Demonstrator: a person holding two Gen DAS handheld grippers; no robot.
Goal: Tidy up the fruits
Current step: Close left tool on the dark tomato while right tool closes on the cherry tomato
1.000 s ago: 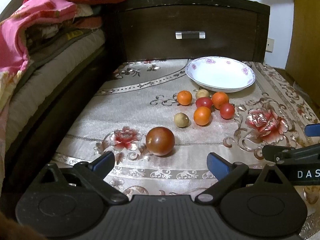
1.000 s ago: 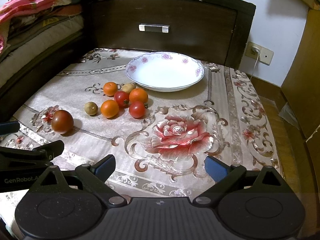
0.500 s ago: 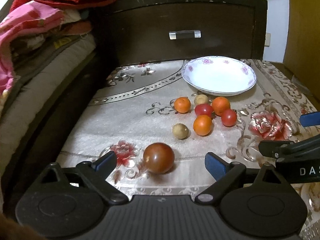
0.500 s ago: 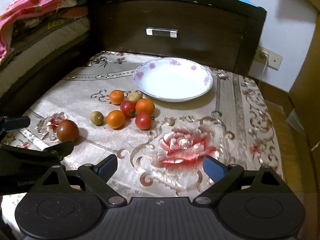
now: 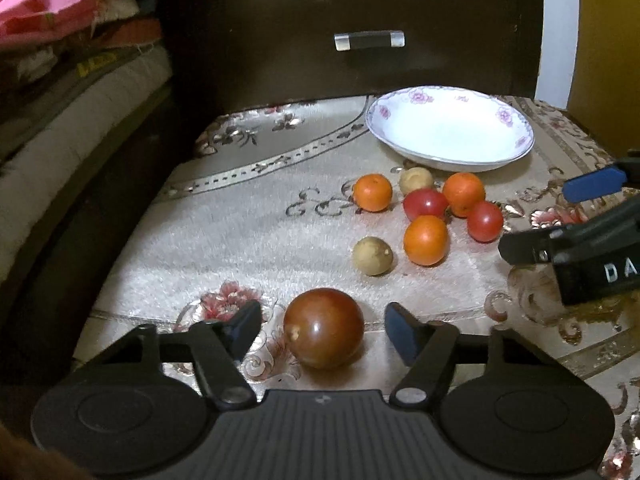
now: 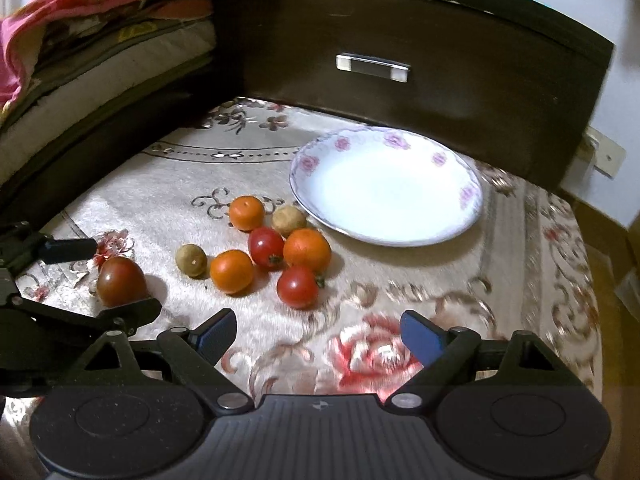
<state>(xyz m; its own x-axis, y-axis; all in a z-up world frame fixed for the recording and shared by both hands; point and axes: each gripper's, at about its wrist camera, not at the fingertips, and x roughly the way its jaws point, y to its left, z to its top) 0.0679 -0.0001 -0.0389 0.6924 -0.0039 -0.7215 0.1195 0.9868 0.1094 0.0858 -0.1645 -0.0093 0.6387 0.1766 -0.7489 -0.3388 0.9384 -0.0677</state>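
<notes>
Closing, the left gripper (image 5: pixel 323 326) had the dark tomato (image 5: pixel 324 327) between its untouching jaws; the right gripper's (image 6: pixel 316 334) jaws, empty, were closing too

The room was dim and my views warm-tinted. Light glared off the white plate (image 5: pixel 450 156) and cloth (image 5: pixel 248 240). Fruit cast soft shadows. Fisheye bent the edges; my right view smeared with motion blur near the rose (image 6: pixel 368 356).

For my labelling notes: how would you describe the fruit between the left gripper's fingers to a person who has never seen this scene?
Start at the white plate, then pass the cluster of small fruits before it. The dark tomato lies alone, nearest the camera, between the closing left gripper fingers. It is the biggest and the only brownish-red one.
</notes>
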